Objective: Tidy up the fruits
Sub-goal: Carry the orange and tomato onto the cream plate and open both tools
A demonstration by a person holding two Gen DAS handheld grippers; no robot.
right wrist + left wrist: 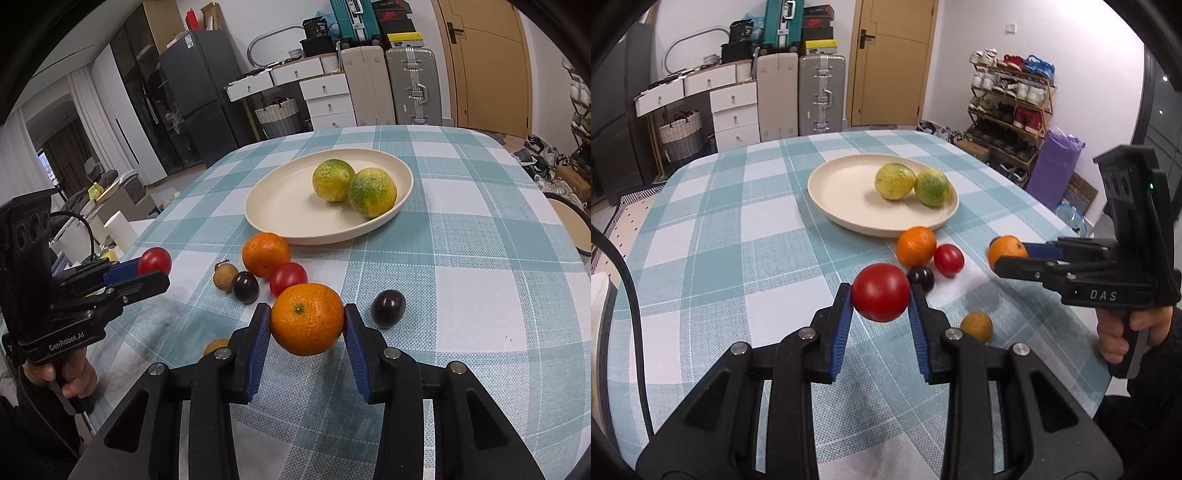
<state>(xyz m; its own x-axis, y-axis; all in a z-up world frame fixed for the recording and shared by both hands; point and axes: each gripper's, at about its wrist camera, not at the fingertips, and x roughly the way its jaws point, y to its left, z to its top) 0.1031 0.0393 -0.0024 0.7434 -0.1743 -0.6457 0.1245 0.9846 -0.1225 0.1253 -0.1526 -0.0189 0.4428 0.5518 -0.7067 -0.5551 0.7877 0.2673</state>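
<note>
Domestic rm, table w/ teal-white check cloth; door, suitcases, drawers at top of frame.

- Left gripper, lower centre, left-wrist view: blue pads pinching red tomato, lifted clear of cloth.
- Right gripper, lower centre, right-wrist view: pads pressed on orange.
- Mid-frame, loose on cloth: 2nd orange, small tomato, dark plum, brown longan; another plum at right.
- Beyond: cream plate, upper centre, holding 2 yellow-green citrus, touching.
</note>
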